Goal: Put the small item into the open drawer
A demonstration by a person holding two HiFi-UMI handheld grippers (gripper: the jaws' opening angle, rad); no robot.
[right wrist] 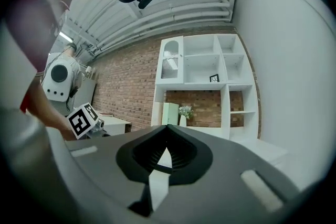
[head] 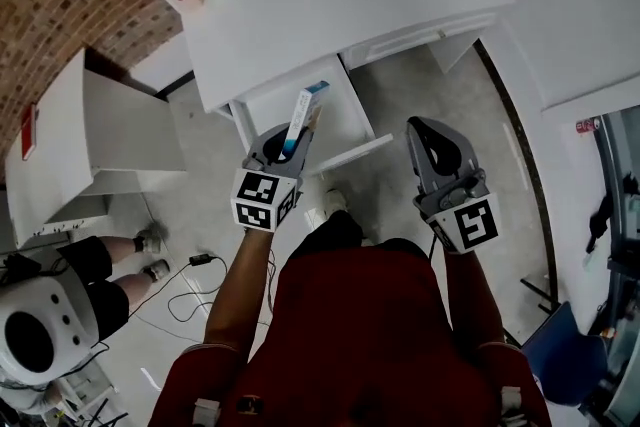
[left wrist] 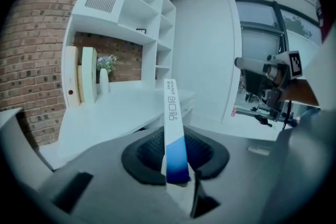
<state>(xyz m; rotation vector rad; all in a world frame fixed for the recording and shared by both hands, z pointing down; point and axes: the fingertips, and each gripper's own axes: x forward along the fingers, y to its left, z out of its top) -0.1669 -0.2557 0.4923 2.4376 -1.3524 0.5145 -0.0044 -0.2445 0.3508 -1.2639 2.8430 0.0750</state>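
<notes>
A slim white and blue box (head: pixel 303 118) (left wrist: pixel 174 139) stands upright between the jaws of my left gripper (head: pixel 283 147) (left wrist: pixel 177 176), which is shut on its blue lower end. The gripper holds it just in front of the open white drawer (head: pixel 345 130) under the white desk (head: pixel 340 0). My right gripper (head: pixel 432 147) (right wrist: pixel 157 178) hangs to the right of the drawer, above the floor, with its jaws closed together and nothing between them.
A white cabinet (head: pixel 95 140) stands at the left by a brick wall (head: pixel 45 5). A second person's legs (head: pixel 110 265) and a white robot head (head: pixel 35 335) are at lower left. Cables (head: pixel 195 290) lie on the floor. White shelving (right wrist: pixel 202 86) rises behind the desk.
</notes>
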